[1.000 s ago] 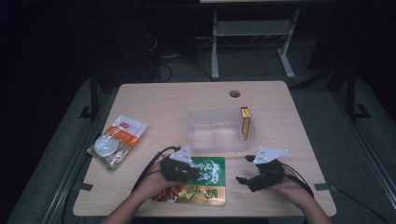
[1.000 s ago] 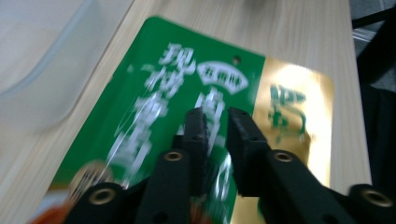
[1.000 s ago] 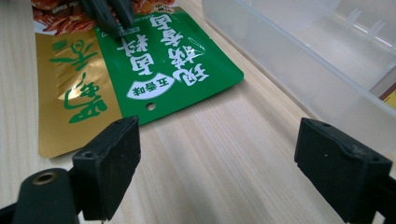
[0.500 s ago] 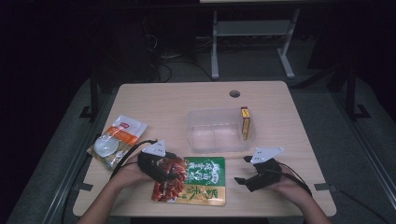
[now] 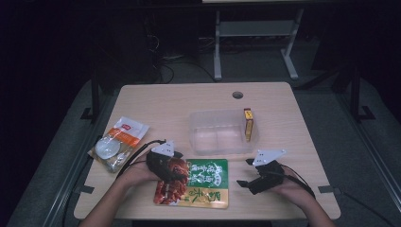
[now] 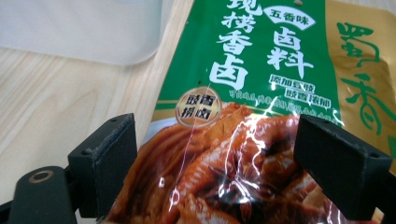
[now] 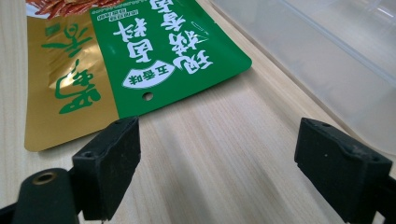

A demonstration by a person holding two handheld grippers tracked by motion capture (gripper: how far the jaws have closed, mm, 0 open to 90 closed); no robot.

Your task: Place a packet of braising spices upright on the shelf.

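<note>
A green and gold snack packet (image 5: 205, 182) with a picture of red-brown food lies flat near the table's front edge. My left gripper (image 5: 172, 172) hovers over the packet's left end. In the left gripper view its jaws have just been opening and stand wide, the left gripper (image 6: 217, 140) straddling the packet (image 6: 261, 70) without pressing it. My right gripper (image 5: 245, 172) rests to the right of the packet, pointing at it. The right gripper view shows the right gripper (image 7: 219, 140) open over bare wood, with the packet's corner (image 7: 140, 60) ahead.
A clear plastic container (image 5: 198, 135) stands behind the packet, with a small yellow box (image 5: 248, 124) upright at its right end. An orange and clear bag (image 5: 118, 142) with a round white item lies at the left edge. A cable hole (image 5: 237, 94) marks the far side.
My left gripper has drawn back to the left along the packet and opened its jaws, letting go of it. The right gripper has stayed where it was.
</note>
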